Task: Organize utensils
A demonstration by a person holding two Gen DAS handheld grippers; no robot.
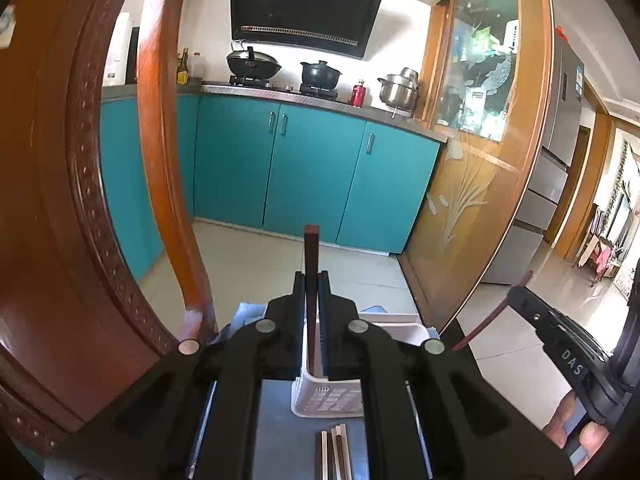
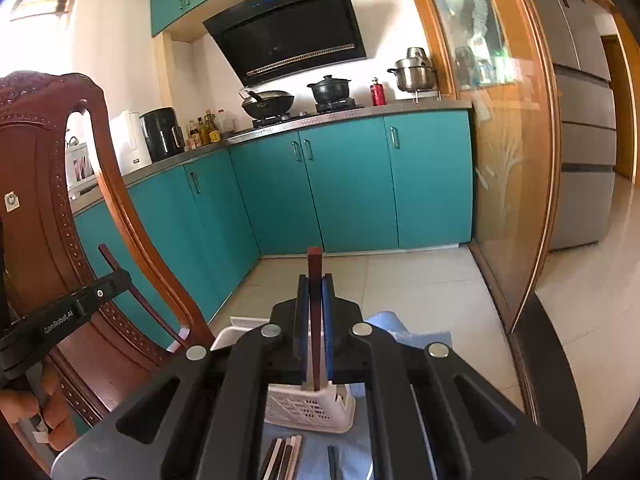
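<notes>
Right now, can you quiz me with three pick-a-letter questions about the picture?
1. Where is the white basket?
A. on the stove
B. just below the gripper fingers
C. on the floor by the fridge

2. What colour are the cabinets?
A. teal
B. red
C. white

3. What is the right gripper doing?
A. open, empty
B. shut on a chopstick
C. shut on a spoon

Answers: 1 B, the basket sits under both grippers. 2 A, the cabinet doors are teal. 3 B, a dark chopstick sticks up between its closed fingers.
</notes>
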